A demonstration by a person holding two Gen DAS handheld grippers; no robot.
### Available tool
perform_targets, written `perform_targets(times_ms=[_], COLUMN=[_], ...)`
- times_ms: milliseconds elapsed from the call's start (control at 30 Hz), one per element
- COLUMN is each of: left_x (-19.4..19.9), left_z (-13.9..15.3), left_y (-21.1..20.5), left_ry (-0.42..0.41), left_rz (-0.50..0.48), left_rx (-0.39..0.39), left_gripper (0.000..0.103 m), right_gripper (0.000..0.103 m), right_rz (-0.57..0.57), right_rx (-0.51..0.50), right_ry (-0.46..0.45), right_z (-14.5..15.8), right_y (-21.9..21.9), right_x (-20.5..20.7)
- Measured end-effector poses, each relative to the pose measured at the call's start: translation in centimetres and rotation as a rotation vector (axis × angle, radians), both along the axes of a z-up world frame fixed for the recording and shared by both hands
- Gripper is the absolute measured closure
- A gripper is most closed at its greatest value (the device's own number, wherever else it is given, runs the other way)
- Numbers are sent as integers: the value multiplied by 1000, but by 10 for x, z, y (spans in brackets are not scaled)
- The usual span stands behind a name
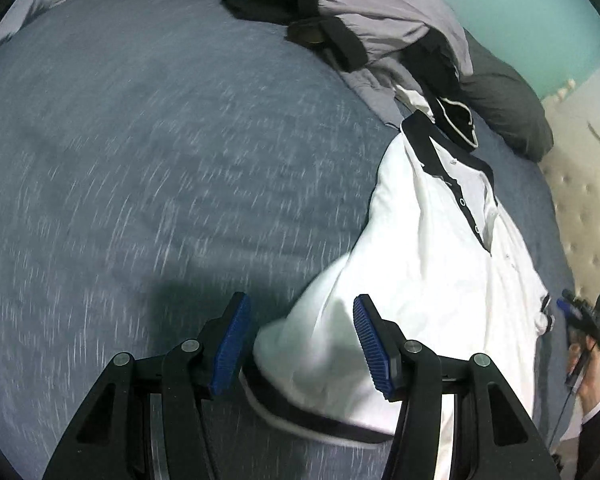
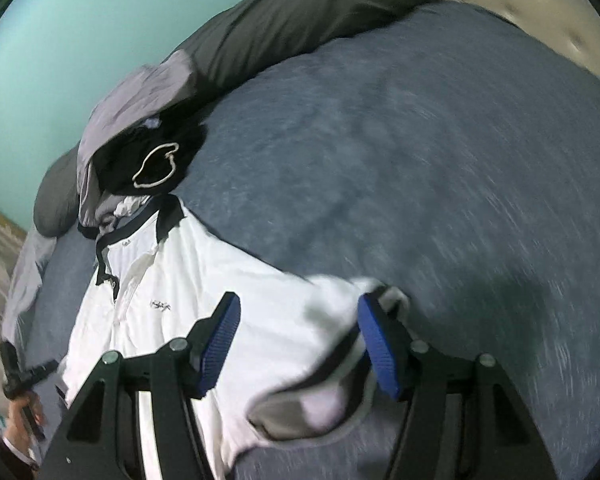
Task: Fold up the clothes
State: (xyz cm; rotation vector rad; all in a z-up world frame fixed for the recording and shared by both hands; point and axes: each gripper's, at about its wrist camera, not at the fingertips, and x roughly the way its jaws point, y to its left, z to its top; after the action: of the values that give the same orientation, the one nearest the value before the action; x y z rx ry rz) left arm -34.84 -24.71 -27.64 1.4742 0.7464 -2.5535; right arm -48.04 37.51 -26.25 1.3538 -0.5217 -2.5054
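Lying front-up on the blue bed [image 1: 140,160], the white shirt [image 1: 432,248] has its collar at 12 o'clock. Both the left gripper [image 1: 302,344] and right gripper [image 2: 298,344] are spread wide around its sleeves, likely for folding.

A polo shirt [image 1: 440,248] lies spread on the bed [image 1: 160,168], collar at the far end, hem near. In the left wrist view it lies on the right part of the bed, with bare bedding to its left. The left gripper [image 1: 302,344] sits at the near edge, one sleeve of the shirt between its parted fingers. The right gripper [image 2: 296,344] is over the shirt's other sleeve, which lies between its spread fingers. Beyond the collar a heap of clothes [image 1: 380,20] rests on the bed, and a pillow [image 1: 504,108] lies behind the heap. A padded headboard [image 1: 588,200] stands at the far right.
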Motion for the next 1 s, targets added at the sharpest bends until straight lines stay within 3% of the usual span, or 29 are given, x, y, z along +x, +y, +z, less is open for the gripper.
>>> perform_targets(times_ms=[300, 600, 667, 800, 1000], left_x=[53, 86, 95, 107, 125], left_z=[4, -3, -5, -13, -25], left_y=[12, 30, 33, 42, 51], left_ry=[69, 108, 116, 112, 120], left_rz=[70, 78, 81, 56, 28], left_rx=[30, -12, -15, -34, -48], left_gripper=[45, 45, 45, 45, 45], right_gripper=[41, 42, 51, 58, 90], right_rz=[-102, -35, -11, 32, 80], right_rx=[-119, -123, -148, -169, -147], right_ry=[-53, -32, -45, -80, -98], right_z=[-25, -20, -22, -27, -28], right_y=[36, 13, 6, -9, -26], right_x=[31, 42, 42, 40, 42])
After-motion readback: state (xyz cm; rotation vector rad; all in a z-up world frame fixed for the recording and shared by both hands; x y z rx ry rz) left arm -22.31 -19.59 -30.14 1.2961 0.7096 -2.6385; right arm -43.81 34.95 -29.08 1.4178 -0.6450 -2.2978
